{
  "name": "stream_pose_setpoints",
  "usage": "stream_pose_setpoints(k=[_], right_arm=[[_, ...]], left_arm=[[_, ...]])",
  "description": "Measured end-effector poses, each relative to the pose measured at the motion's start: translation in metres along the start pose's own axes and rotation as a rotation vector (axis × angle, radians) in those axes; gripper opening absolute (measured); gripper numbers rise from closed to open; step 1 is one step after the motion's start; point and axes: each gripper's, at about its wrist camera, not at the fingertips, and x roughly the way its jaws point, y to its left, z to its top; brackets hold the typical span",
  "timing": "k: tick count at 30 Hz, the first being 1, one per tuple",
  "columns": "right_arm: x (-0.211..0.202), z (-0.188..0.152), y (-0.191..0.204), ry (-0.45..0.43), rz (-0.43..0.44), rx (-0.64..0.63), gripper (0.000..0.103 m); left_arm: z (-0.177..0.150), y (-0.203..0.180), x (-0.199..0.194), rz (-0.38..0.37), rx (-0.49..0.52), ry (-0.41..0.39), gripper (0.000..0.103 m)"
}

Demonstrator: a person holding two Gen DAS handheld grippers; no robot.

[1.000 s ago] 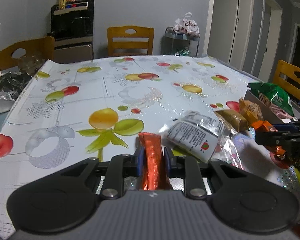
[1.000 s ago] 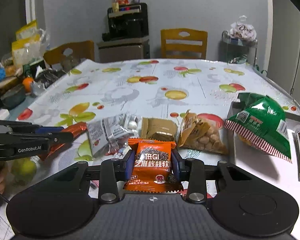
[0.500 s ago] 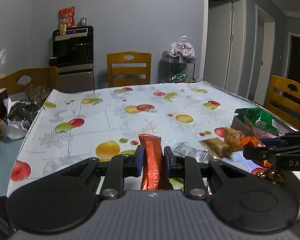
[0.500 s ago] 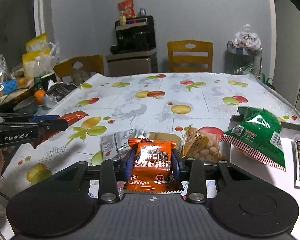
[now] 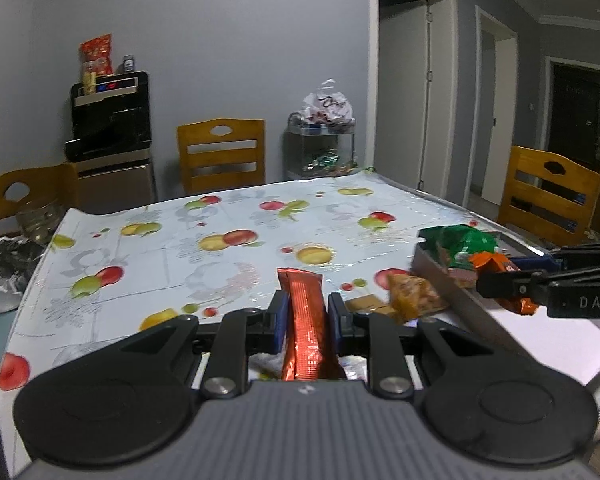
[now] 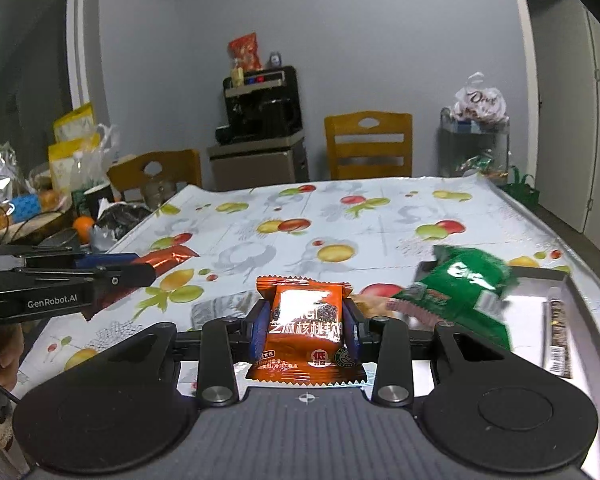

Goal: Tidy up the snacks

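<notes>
Grey-walled dining room, table (image 5: 260, 216) under a glossy fruit-print plastic cloth, wooden chairs around it.

Landmark: grey cardboard box (image 5: 452, 280) at the table's right edge.

Left gripper (image 5: 305, 316): blue pads pinching a narrow red foil stick pack (image 5: 305, 320) by its long sides. Long axis runs straight ahead along the fingers, crimped end pointing away from the camera; shiny, finely ribbed foil. Held above the cloth, left of the box. In the right wrist view it sits left of the box too (image 6: 160, 260), tip pointing toward it.

Right gripper (image 6: 305, 328): jaws clamped on a squat orange sesame-walnut cake packet (image 6: 306, 328), pads on its left and right edges, serrated seals near and far, printed face up. Glossy film, pillow-shaped. Held at the box's near left corner.

Green crinkled snack bag (image 6: 460, 292) lies over the box's rim, blurred. Clear pouch of yellow-brown puffs (image 5: 412, 296) and a flat tan packet (image 5: 364, 304) lie on the cloth just left of the box. Dark bar wrapper (image 6: 558, 332) lies lengthwise inside the box.
</notes>
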Motion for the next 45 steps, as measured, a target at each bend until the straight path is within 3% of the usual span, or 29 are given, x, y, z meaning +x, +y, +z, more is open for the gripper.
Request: stream_pose_setpoints(k=[16,30,45], right_arm=[[-0.042,-0.012,-0.062,-0.042,-0.095,0.057,0.039],[-0.066,-0.035,-0.111,-0.009,-0.196,0.107,0.039],[-0.079,-0.054,-0.140,0.027,-0.212,0.139,0.039]], left_arm=[[0.021,-0.072,0.016,-0.123,0.100,-0.003,0.019],[0.026,-0.121,0.037,-0.221,0.151,0.022,0.019],[0.021,-0.189,0.059,-0.388,0.231,0.056,0.019]])
